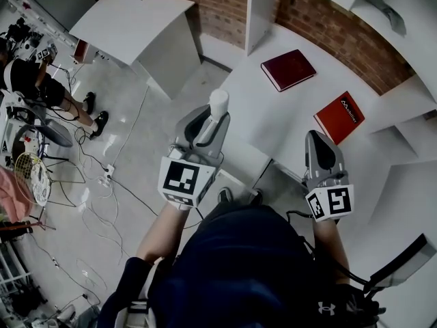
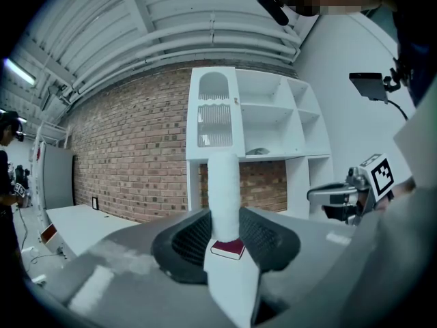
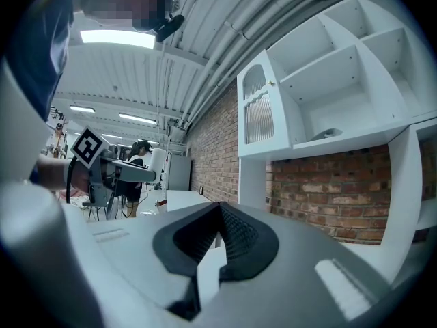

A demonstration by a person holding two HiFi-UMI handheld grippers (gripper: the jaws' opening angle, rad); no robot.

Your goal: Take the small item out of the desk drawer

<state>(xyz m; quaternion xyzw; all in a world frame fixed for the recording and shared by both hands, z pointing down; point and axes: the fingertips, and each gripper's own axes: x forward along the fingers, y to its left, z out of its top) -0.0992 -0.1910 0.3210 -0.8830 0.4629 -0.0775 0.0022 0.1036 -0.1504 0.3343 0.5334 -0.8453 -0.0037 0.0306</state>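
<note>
The left gripper (image 1: 209,130) is pinching a white, fuzzy cylinder (image 2: 223,193) upright; the right gripper's (image 3: 220,210) textured black pads (image 3: 240,236) are pressing together, empty.

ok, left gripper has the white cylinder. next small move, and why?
Probably ease the left gripper forward and set the cylinder on bare desk, short of the dark red book. It is clamped upright near the desk's edge; the right gripper is shut and empty.
</note>
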